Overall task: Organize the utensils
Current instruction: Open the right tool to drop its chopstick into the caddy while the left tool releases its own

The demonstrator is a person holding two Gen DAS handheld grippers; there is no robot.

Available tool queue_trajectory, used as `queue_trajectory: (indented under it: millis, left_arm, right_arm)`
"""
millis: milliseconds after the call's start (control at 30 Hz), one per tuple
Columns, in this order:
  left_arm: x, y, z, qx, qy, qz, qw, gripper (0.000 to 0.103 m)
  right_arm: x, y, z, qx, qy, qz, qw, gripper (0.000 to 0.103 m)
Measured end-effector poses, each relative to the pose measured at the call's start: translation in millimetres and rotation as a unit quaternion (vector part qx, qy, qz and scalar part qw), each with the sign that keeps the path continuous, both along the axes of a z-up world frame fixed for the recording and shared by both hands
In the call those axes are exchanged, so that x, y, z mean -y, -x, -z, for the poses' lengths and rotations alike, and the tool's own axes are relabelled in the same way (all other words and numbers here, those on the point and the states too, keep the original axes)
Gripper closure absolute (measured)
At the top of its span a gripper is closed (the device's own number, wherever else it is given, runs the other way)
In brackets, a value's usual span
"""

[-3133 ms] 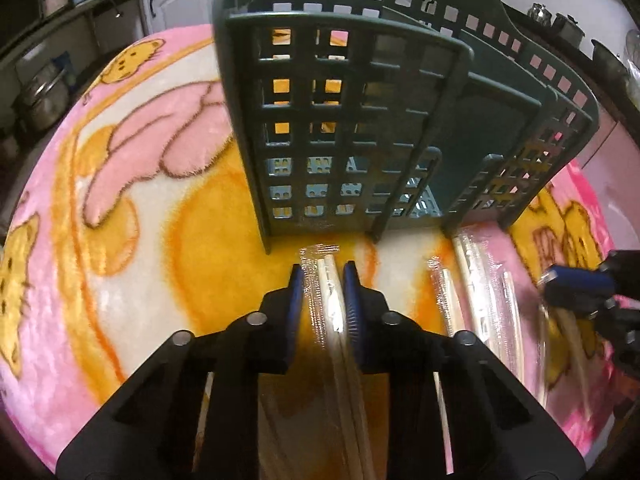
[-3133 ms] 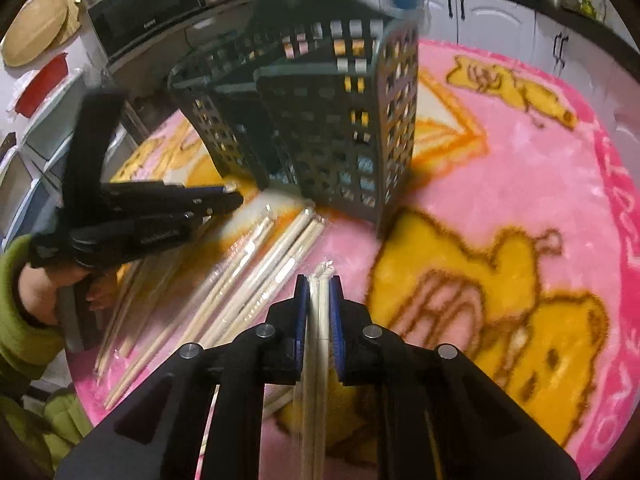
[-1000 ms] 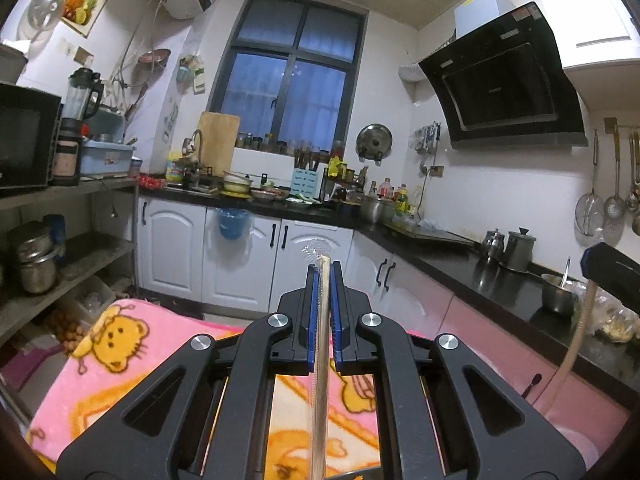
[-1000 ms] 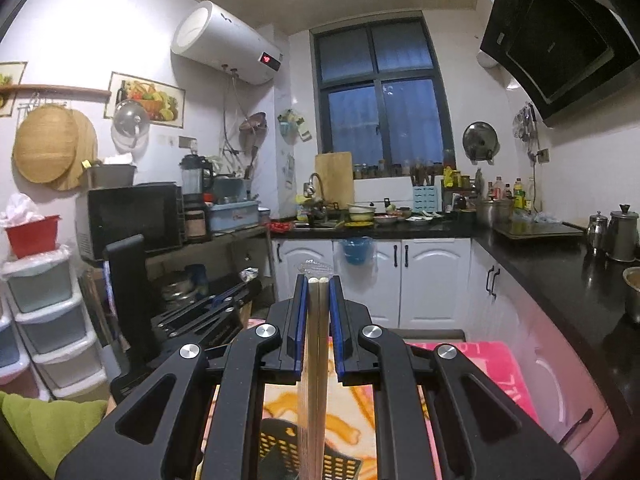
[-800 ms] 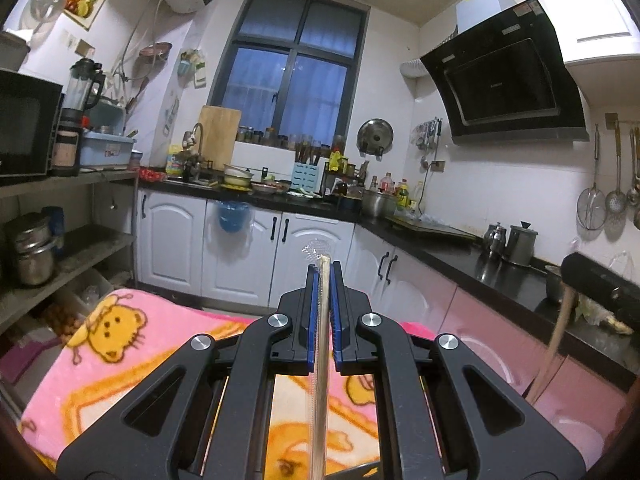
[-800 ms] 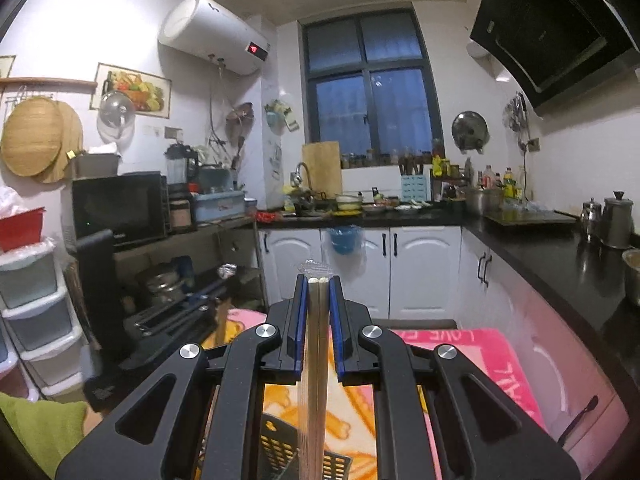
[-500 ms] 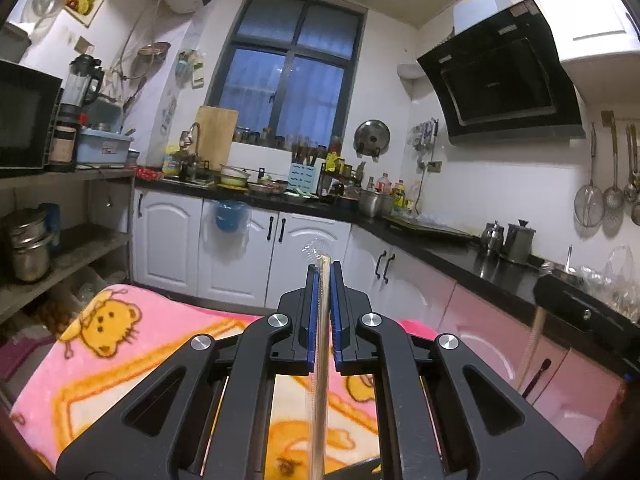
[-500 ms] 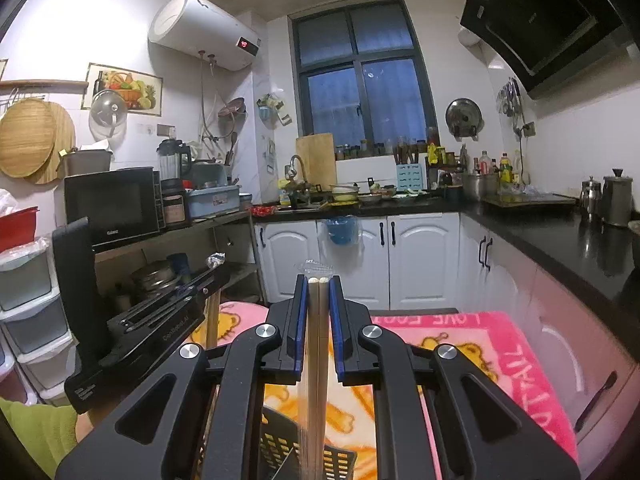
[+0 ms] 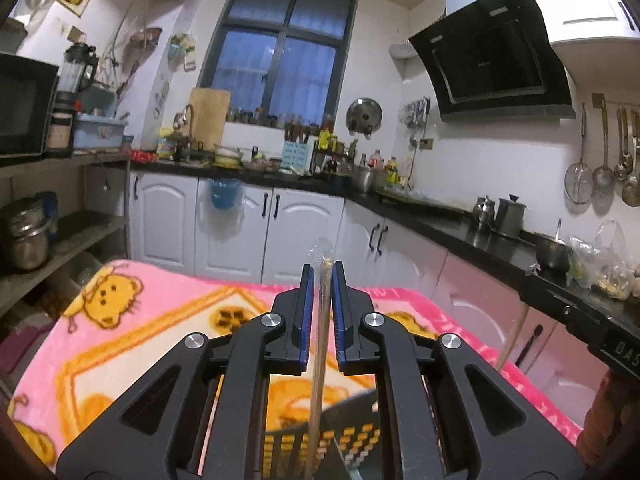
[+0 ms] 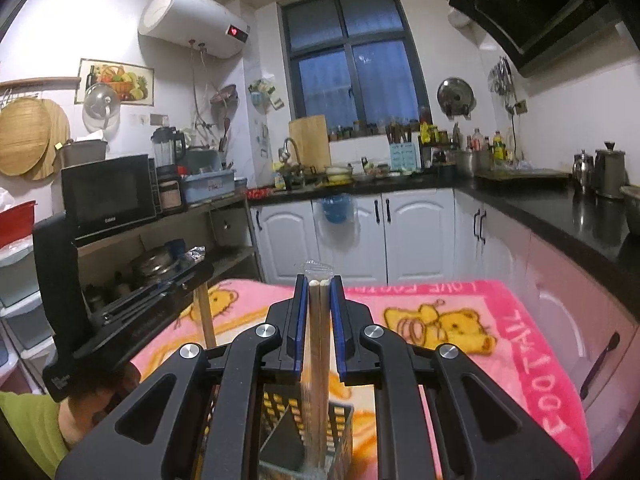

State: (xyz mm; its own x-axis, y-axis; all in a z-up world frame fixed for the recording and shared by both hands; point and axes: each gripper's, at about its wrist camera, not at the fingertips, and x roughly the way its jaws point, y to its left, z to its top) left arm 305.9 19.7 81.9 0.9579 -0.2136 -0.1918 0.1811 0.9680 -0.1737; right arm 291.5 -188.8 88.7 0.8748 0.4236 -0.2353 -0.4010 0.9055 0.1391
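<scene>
My left gripper [image 9: 319, 280] is shut on a plastic-wrapped pair of chopsticks [image 9: 318, 360], held upright, its lower end over the dark green utensil basket [image 9: 320, 444]. My right gripper [image 10: 319, 288] is shut on another wrapped pair of chopsticks [image 10: 317, 368], upright, reaching down into the same basket [image 10: 308, 436]. The right gripper shows at the right edge of the left wrist view [image 9: 576, 312]. The left gripper shows at the left of the right wrist view [image 10: 132, 308], with its chopsticks hanging below.
The basket stands on a pink and yellow cartoon blanket [image 10: 500, 344] covering the table. White kitchen cabinets [image 10: 400, 232] and a black counter [image 9: 460, 228] stand behind. A shelf with a microwave [image 10: 106, 196] is at the left.
Both grippers have lifted their chopsticks off the blanket, turned them upright, and lowered slightly over the basket. The basket rim has risen into both views.
</scene>
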Motion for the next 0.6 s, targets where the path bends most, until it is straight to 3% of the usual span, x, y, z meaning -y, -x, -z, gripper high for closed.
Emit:
queue_trajectory:
  millis: [400,600]
  left_arm:
    - [-12,28,9,-0.025,0.007,0.013,0.9996,0.09]
    - [-18,36,14,-0.039,0.013,0.016,0.999,0.081]
  right_arm:
    - [12,22,11,-0.033,0.007,-0.012,0.999,0.09]
    - [19,31,16,-0.041,0.007,-0.012,0.999,0.081]
